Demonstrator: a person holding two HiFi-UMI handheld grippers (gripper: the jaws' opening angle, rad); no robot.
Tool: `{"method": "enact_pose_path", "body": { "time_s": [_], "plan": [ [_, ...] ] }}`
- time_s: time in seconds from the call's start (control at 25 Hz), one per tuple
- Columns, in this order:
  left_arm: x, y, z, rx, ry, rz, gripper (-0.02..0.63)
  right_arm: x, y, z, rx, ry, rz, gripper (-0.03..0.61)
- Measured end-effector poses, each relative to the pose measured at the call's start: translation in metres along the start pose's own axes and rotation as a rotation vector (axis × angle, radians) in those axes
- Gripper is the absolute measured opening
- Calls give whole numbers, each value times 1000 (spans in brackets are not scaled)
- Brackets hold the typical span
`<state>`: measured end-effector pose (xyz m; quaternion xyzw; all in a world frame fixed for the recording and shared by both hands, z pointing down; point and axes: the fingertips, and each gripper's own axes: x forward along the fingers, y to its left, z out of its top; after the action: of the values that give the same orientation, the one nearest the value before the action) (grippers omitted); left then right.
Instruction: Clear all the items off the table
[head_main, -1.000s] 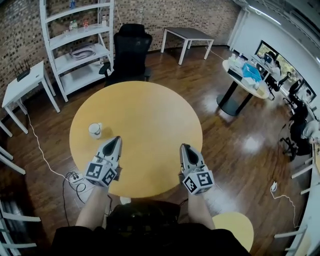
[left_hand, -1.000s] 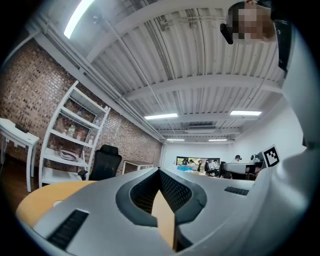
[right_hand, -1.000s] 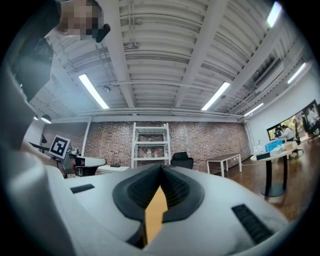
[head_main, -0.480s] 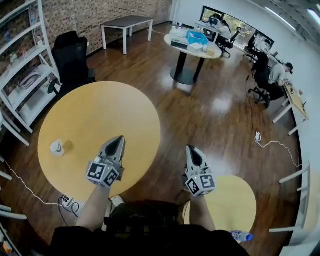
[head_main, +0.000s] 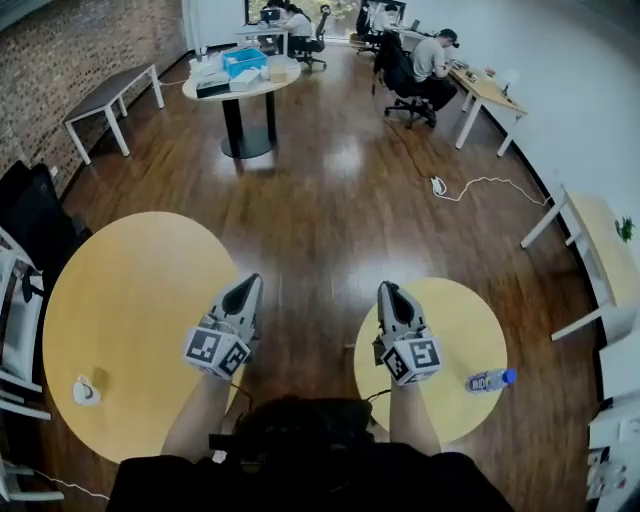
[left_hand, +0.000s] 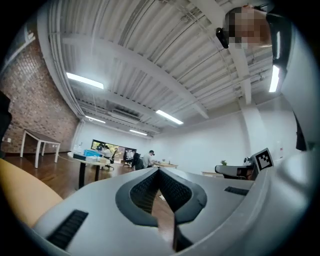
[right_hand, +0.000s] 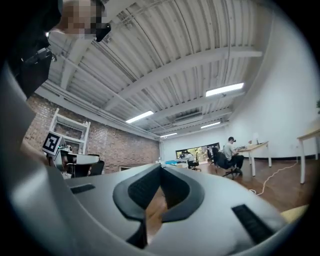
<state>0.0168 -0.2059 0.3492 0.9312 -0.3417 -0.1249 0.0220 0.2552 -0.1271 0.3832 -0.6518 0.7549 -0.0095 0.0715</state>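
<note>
A white cup sits on the big round table, close to its near left edge. The left gripper hangs over that table's right edge, well apart from the cup, jaws pressed together on nothing. Right of the table, the right gripper, likewise closed and empty, is above a smaller round table where a bottle lies.

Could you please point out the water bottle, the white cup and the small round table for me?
water bottle (head_main: 488, 380): head view, middle of its clear body.
white cup (head_main: 85, 391): head view, its top.
small round table (head_main: 470, 320): head view, bare top near the far rim.
</note>
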Motion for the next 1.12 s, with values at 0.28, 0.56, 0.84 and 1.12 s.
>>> {"method": "enact_pose_path", "body": {
  "time_s": [0.28,0.56,0.84,1.12],
  "plan": [
    [65,-55,-14,-77,-10,-257,0,-83,-47,27,-82,-30,-283,3],
    [93,-109,-34,-121,18,-465,0,-157,-64,29,-102,-41,-528,3],
    [99,-122,-47,-179,37,-560,0,-186,-50,21,-115,-15,-642,3],
    [112,-151,-48,-203,76,-602,0,-212,-57,36,-113,-11,-704,3]
  ]
}}
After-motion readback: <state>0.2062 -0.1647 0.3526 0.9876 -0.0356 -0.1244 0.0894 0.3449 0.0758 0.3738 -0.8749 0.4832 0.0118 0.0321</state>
